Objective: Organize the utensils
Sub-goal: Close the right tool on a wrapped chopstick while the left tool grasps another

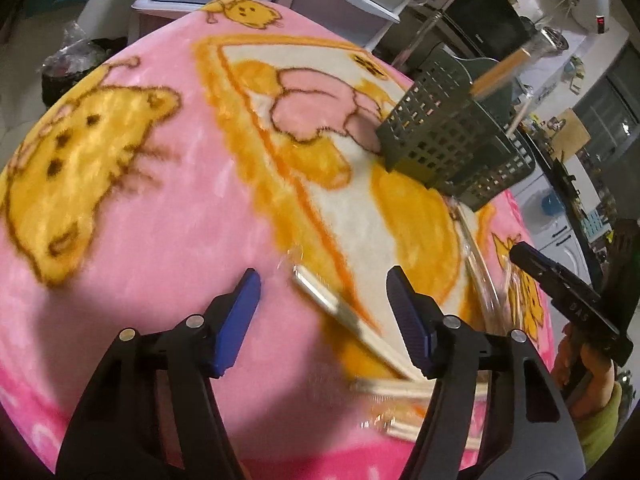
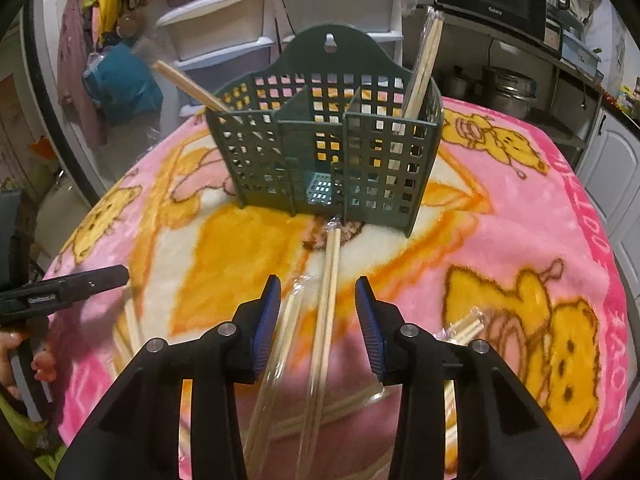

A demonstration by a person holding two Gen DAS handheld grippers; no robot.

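- Two grippers, neither gripping: right gripper (image 2: 316, 320) jaws parted astride a wrapped chopstick pair (image 2: 326, 300) on the blanket-covered surface (image 2: 520, 216).
- Pair's long axis points at green holder (image 2: 324, 152).
- Left gripper (image 1: 320, 308) open over another pair (image 1: 340, 308).

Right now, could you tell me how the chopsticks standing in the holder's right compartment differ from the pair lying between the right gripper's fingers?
The chopsticks in the right compartment stand nearly upright inside the green holder; the pair on the blanket lies flat, pointing toward the holder. Both are pale wood in clear wrapping.
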